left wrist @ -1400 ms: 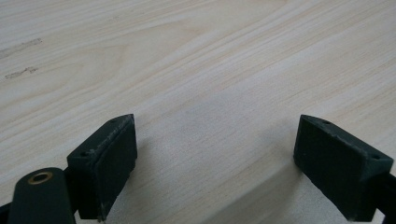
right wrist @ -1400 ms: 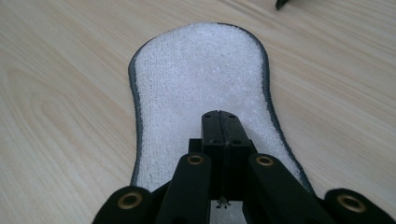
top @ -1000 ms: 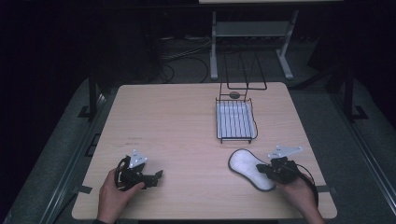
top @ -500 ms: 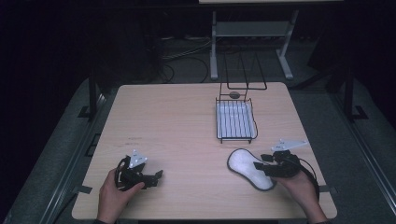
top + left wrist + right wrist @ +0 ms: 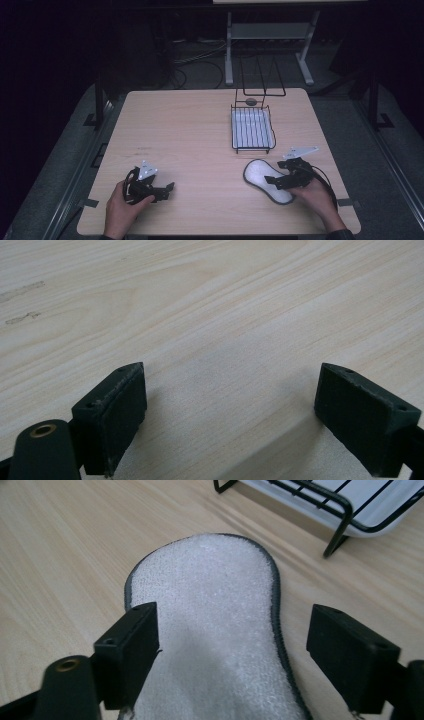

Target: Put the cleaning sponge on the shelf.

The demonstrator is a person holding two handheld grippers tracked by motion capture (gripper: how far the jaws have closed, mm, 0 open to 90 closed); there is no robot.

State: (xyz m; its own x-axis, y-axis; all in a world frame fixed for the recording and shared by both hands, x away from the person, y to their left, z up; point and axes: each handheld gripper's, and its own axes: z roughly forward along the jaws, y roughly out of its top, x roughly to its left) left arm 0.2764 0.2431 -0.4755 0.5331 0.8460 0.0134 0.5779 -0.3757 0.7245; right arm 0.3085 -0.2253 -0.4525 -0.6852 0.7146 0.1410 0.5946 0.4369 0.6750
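The near end of the white sponge pad (image 5: 215, 630) was cut off between the wide-spread right tongs (image 5: 232, 662); the left tongs (image 5: 232, 417), equally wide, held nothing above bare worktop (image 5: 210, 300). Beyond, the wire rack (image 5: 253, 131) contents were hard to make out

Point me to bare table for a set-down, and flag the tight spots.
Widest bare patch: table left of the wire rack, beyond the left gripper. A smaller strip lies between the two grippers at the near edge. Crowded: the right near corner, where the right gripper hangs open over the white sponge, close to the rack.
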